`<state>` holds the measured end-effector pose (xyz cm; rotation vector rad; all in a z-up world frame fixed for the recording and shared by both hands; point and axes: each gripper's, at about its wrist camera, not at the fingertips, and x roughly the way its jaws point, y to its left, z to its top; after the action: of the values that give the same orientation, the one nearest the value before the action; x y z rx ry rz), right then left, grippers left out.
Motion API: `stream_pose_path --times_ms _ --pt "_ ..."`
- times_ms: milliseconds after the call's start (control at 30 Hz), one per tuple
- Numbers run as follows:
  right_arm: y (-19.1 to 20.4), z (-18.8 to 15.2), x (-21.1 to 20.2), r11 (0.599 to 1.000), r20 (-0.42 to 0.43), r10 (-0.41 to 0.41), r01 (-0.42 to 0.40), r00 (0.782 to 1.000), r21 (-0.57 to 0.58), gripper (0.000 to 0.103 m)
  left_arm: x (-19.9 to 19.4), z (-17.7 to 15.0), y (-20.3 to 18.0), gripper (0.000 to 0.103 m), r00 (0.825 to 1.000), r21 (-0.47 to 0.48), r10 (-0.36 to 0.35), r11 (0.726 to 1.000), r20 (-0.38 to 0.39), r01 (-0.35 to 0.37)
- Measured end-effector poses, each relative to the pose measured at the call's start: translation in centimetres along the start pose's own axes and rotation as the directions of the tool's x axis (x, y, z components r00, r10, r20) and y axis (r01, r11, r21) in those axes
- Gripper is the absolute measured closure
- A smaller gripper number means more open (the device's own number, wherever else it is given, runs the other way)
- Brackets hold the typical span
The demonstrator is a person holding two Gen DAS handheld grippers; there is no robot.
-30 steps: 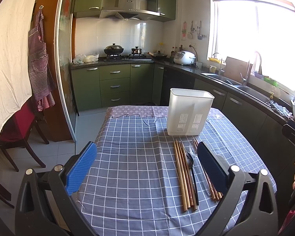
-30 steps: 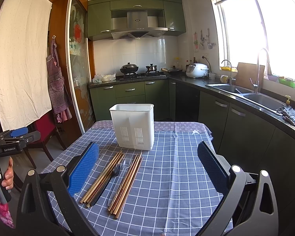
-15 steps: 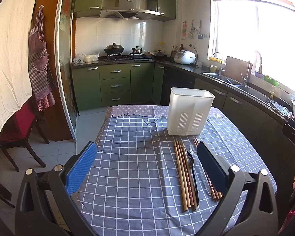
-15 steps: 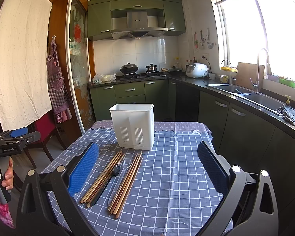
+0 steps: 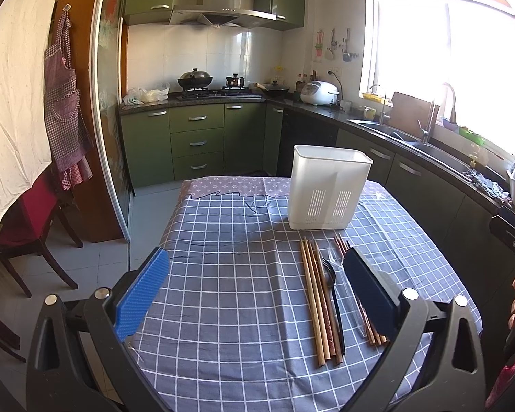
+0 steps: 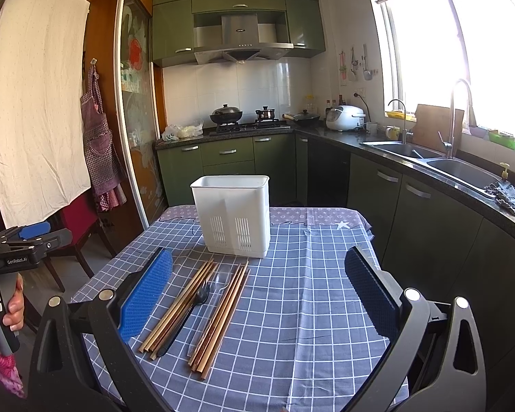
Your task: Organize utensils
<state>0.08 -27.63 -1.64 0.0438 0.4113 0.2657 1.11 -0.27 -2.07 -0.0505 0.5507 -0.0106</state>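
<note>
A table (image 5: pixel 223 326) covered with a blue checked cloth (image 6: pixel 309 309) lies under both tongs. The left tongs (image 5: pixel 255 290) are spread wide, with nothing between the blue pads, and they hover over the near part of the cloth. The right tongs (image 6: pixel 257 292) are also spread wide and hold nothing.

A white plastic holder (image 5: pixel 329 189) stands upright on the cloth, ahead of both tongs: a little to the right of the left tongs, and a little to the left of the right tongs (image 6: pixel 231 214). It has slots low on its front wall.

The utensils lie flat on the cloth between the holder and the tongs, all pointing toward the holder. In the right view they are just beside the left pad (image 6: pixel 147 293) of the right tongs. One bundle of brown chopsticks (image 6: pixel 178 304) lies on the left, another bundle (image 6: pixel 221 312) on the right. Between them lie a black fork (image 6: pixel 189 312) and a clear plastic spoon (image 6: pixel 214 295). In the left view, the second bundle is partly hidden behind the right pad (image 5: pixel 369 290) of the left tongs.
</note>
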Motion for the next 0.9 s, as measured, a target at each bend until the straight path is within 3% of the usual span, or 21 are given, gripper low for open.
stream_pose_path --times_ms 133,233,300,400,533,667,733,800,900 --pt "-1.1 0.0 2.2 1.000 -0.075 -0.016 0.015 0.997 -0.004 0.004 2.9 0.4 -0.6 0.006 0.995 0.007 -0.016 1.000 -0.102 0.017" --pt "-2.6 -0.4 4.9 0.998 -0.186 -0.052 0.056 0.981 0.014 0.004 5.6 0.6 -1.4 0.006 0.980 0.000 -0.049 0.999 -0.195 0.050" --pt "-4.0 -0.6 6.8 0.994 -0.264 -0.074 0.093 0.962 0.057 0.004 7.4 0.6 -2.1 0.006 0.965 0.002 -0.070 0.997 -0.252 0.073" --pt "-6.1 -1.3 9.3 0.988 -0.368 -0.029 0.082 0.930 0.129 0.004 10.1 0.4 -3.7 0.006 0.937 0.011 -0.091 0.995 -0.337 0.101" --pt "-7.2 -2.0 11.2 0.987 -0.399 -0.030 0.090 0.916 0.132 0.011 13.1 -0.1 -6.1 0.007 0.899 0.031 -0.116 0.989 -0.422 0.142" --pt "-7.6 -2.8 12.5 0.986 -0.429 -0.019 0.088 0.903 0.142 0.026 15.7 -0.3 -7.8 0.024 0.861 0.029 -0.137 0.984 -0.489 0.173" --pt "-7.6 -3.2 12.9 0.987 -0.440 -0.017 0.085 0.898 0.136 0.028 17.0 -0.4 -8.3 0.031 0.848 0.025 -0.135 0.985 -0.513 0.172" --pt "-7.4 -3.4 13.2 0.988 -0.446 -0.012 0.079 0.895 0.131 0.028 18.3 -0.6 -8.4 0.044 0.832 0.019 -0.120 0.988 -0.541 0.154" --pt "-7.2 -3.7 13.4 0.989 -0.451 -0.011 0.076 0.893 0.125 0.028 19.5 -0.9 -8.3 0.057 0.800 -0.013 -0.139 0.987 -0.583 0.162"
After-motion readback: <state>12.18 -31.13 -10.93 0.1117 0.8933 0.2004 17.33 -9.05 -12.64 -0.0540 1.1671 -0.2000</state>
